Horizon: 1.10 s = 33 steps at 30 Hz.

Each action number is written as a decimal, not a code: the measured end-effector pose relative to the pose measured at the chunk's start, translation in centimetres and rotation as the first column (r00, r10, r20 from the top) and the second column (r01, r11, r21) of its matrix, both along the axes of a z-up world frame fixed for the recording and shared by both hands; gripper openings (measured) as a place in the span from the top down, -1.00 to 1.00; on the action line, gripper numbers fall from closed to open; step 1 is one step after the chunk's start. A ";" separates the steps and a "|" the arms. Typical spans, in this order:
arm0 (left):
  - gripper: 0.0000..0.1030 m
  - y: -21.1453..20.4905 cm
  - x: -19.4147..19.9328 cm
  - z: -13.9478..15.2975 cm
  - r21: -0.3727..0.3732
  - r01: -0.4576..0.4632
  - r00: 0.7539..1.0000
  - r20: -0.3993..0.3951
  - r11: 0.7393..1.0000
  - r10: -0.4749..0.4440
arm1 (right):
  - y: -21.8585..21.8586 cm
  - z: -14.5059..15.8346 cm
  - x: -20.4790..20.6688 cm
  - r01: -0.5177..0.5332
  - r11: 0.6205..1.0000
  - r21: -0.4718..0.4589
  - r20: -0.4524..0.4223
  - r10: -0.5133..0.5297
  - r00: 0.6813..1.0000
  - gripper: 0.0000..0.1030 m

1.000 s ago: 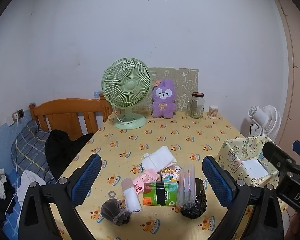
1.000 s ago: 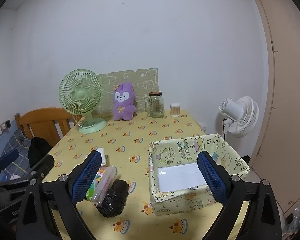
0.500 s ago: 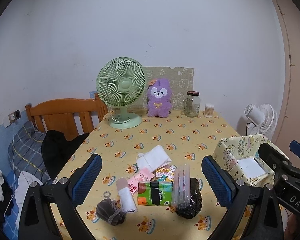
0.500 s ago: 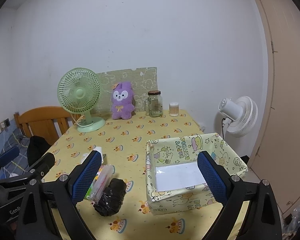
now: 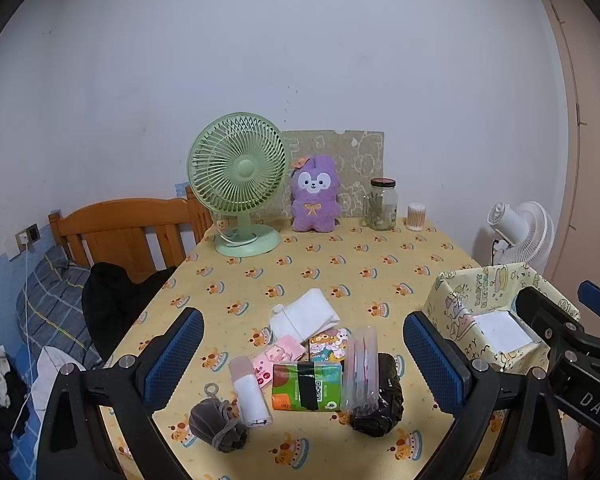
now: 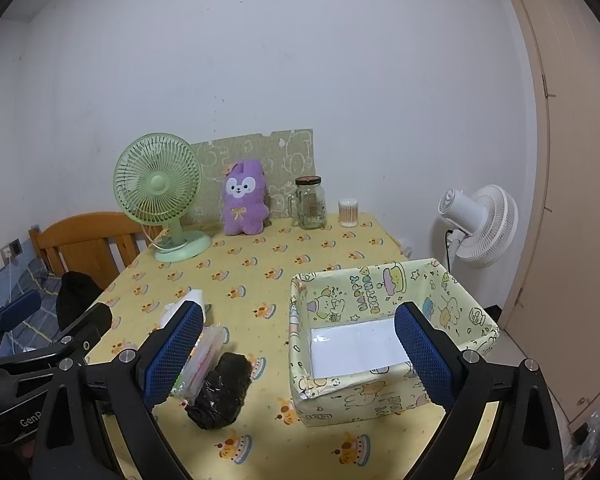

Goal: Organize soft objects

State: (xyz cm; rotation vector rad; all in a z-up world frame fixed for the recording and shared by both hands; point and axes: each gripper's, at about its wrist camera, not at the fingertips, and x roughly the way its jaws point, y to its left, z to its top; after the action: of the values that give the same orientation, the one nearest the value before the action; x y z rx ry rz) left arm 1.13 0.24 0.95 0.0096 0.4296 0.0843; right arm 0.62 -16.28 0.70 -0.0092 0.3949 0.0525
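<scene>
A pile of soft things lies on the yellow table: a white folded cloth (image 5: pixel 305 315), a pink packet (image 5: pixel 278 358), a green tissue pack (image 5: pixel 306 386), a clear plastic pack (image 5: pixel 359 364), a black bag (image 5: pixel 376 404), a white roll (image 5: pixel 250 394) and a grey pouch (image 5: pixel 218 430). My left gripper (image 5: pixel 300 356) is open above the pile, holding nothing. My right gripper (image 6: pixel 298 354) is open and empty over the near edge of the yellow patterned box (image 6: pixel 380 280), whose floor shows a white sheet (image 6: pixel 356 346). The black bag (image 6: pixel 220 390) lies left of the box.
At the back of the table stand a green desk fan (image 5: pixel 238 188), a purple plush (image 5: pixel 314 198), a glass jar (image 5: pixel 381 204) and a swab cup (image 5: pixel 416 216). A wooden bed frame (image 5: pixel 128 228) is on the left, a white floor fan (image 6: pixel 480 220) on the right.
Both grippers have drawn back and risen a little, so the pile and the box sit slightly farther off. Nothing was grasped; both stay open.
</scene>
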 end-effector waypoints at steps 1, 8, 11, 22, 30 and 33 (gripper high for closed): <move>-0.95 0.0 0.0 -0.1 0.000 0.001 1.000 0.000 1.000 -0.001 | 0.0 0.0 0.1 0.000 1.000 0.000 -0.001 0.000 1.000 -0.90; -0.95 0.0 0.0 -0.8 0.004 -0.001 1.000 -0.008 1.000 0.001 | -0.1 -0.2 0.1 0.004 1.000 -0.002 -0.003 -0.004 1.000 -0.87; -0.89 -0.1 0.0 -1.2 0.005 0.007 1.000 -0.015 1.000 -0.007 | 0.0 -0.4 0.3 0.005 1.000 -0.002 -0.010 -0.005 1.000 -0.85; -0.84 0.5 0.1 -3.2 0.001 0.016 0.998 -0.055 1.000 -0.016 | 1.9 -2.3 0.6 -0.026 1.000 -0.006 -0.031 0.026 0.999 -0.84; -0.80 1.8 0.3 -4.8 -0.005 0.006 0.996 -0.094 1.000 -0.006 | 3.4 -4.2 1.0 -0.044 0.998 0.036 -0.079 0.047 0.996 -0.79; -0.80 2.3 0.3 -5.6 -0.007 0.002 0.994 -0.106 1.000 -0.002 | 4.2 -4.9 1.0 -0.047 0.999 0.025 -0.087 0.049 0.995 -0.78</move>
State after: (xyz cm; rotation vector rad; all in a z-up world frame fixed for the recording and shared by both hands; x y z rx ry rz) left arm 1.42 2.52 -4.64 0.0077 0.5362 0.0807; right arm 1.64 -12.11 -4.18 0.0064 0.4812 0.1056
